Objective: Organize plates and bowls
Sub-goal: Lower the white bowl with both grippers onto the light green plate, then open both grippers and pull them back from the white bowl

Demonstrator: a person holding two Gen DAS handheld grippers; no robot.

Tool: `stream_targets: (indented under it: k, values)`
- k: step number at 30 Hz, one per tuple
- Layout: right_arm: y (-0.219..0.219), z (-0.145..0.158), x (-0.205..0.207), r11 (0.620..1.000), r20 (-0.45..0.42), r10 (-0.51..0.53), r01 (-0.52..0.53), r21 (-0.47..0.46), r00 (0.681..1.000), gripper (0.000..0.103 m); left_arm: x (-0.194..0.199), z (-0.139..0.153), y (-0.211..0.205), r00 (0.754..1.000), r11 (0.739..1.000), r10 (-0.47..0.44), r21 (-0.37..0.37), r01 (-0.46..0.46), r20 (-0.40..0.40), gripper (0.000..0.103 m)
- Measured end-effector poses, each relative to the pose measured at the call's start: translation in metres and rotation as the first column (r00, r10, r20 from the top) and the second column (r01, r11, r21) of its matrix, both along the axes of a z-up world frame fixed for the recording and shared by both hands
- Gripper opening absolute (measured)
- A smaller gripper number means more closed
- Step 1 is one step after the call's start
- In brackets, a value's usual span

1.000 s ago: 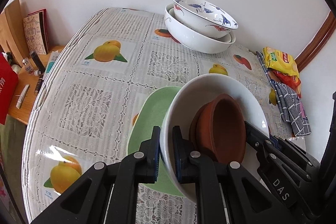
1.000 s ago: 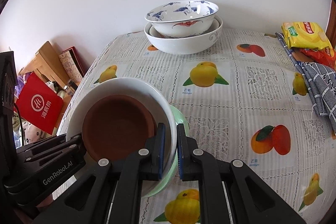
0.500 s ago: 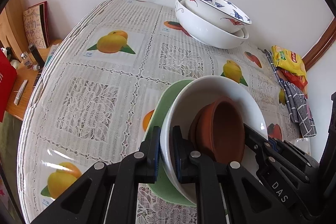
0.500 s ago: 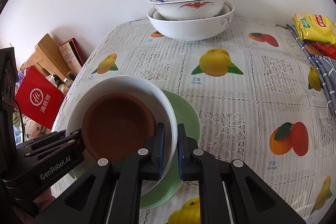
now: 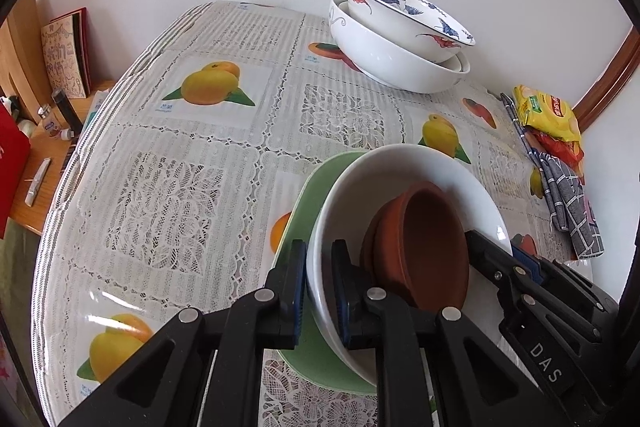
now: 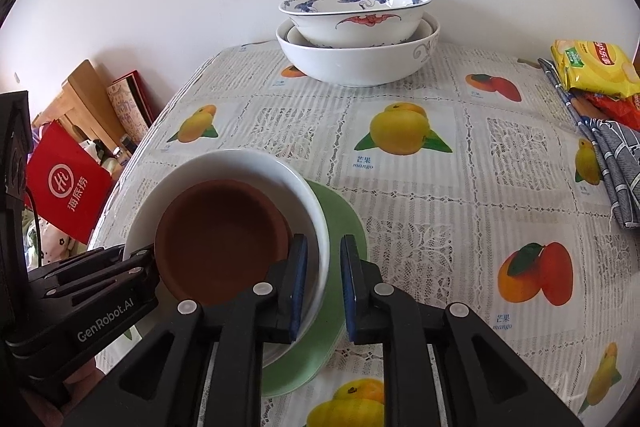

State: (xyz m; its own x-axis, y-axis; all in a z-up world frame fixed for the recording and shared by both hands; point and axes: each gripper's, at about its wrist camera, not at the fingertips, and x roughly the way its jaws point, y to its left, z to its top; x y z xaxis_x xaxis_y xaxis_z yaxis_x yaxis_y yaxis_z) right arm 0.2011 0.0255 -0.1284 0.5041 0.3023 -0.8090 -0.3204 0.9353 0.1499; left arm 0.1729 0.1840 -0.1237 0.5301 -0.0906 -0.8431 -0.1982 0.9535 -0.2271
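Observation:
A white bowl (image 5: 404, 179) holds a brown clay dish (image 5: 424, 247) and sits on a green plate (image 5: 308, 195). My left gripper (image 5: 319, 287) is shut on the white bowl's near rim. In the right wrist view my right gripper (image 6: 323, 283) has its jaws parted around the white bowl's (image 6: 248, 167) right rim, with a gap on the outer side. The brown dish (image 6: 220, 239) and green plate (image 6: 344, 223) show there too. Stacked white and blue-patterned bowls (image 6: 356, 39) stand at the table's far side, also in the left wrist view (image 5: 400, 39).
A fruit-print tablecloth (image 6: 440, 163) covers the table. Snack packets (image 6: 596, 75) and a grey checked cloth (image 6: 616, 151) lie at the right edge. A red bag (image 6: 68, 187), books and a wooden board (image 5: 24, 43) stand on a side desk at the left.
The white bowl with the brown dish has come down onto the green plate. My right gripper's jaws have opened off the bowl's rim. The left stays shut.

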Motion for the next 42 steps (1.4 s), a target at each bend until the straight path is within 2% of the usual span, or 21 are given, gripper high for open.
stream_targets:
  k: [14, 18, 20, 23, 25, 26, 32, 37, 39, 42]
  values:
    - [-0.013, 0.014, -0.022, 1.0, 0.02, 0.002, -0.002, 0.021, 1.0, 0.022, -0.022, 0.024, -0.007, 1.0, 0.998, 0.011, 0.063, -0.013, 0.03, 0.03]
    - [-0.025, 0.023, -0.038, 1.0, 0.027, 0.006, -0.007, 0.029, 1.0, 0.034, -0.036, 0.035, -0.013, 0.999, 0.998, 0.009, 0.069, -0.012, 0.045, 0.038]
    - [-0.035, 0.029, -0.049, 1.0, 0.046, -0.008, 0.007, 0.027, 0.999, 0.037, -0.048, 0.045, -0.02, 0.997, 0.997, 0.007, 0.082, -0.013, 0.074, 0.042]
    - [-0.054, 0.04, -0.063, 0.999, 0.065, -0.038, 0.036, 0.021, 0.997, 0.045, -0.063, 0.062, -0.037, 0.992, 0.993, -0.019, 0.12, 0.004, 0.121, 0.055]
    - [-0.069, 0.049, -0.072, 0.998, 0.08, -0.066, 0.064, 0.025, 0.995, 0.052, -0.072, 0.073, -0.051, 0.988, 0.99, -0.043, 0.14, 0.023, 0.146, 0.057]
    - [-0.078, 0.054, -0.078, 0.996, 0.089, -0.084, 0.082, 0.023, 0.992, 0.056, -0.077, 0.079, -0.058, 0.986, 0.988, -0.055, 0.148, 0.032, 0.158, 0.062]
    - [-0.127, 0.082, -0.116, 0.983, 0.156, -0.176, 0.181, -0.016, 0.972, 0.06, -0.106, 0.108, -0.106, 0.963, 0.98, -0.112, 0.185, 0.067, 0.244, 0.073]
    - [-0.166, 0.102, -0.144, 0.97, 0.191, -0.235, 0.243, -0.02, 0.953, 0.063, -0.13, 0.126, -0.137, 0.941, 0.976, -0.116, 0.21, 0.049, 0.319, 0.081]
    - [-0.18, 0.11, -0.155, 0.963, 0.214, -0.263, 0.27, -0.006, 0.941, 0.075, -0.138, 0.131, -0.145, 0.937, 0.979, -0.103, 0.202, 0.036, 0.333, 0.083]
    - [-0.191, 0.121, -0.172, 0.962, 0.248, -0.264, 0.274, -0.005, 0.932, 0.086, -0.15, 0.137, -0.159, 0.93, 0.975, -0.108, 0.221, 0.029, 0.352, 0.087]
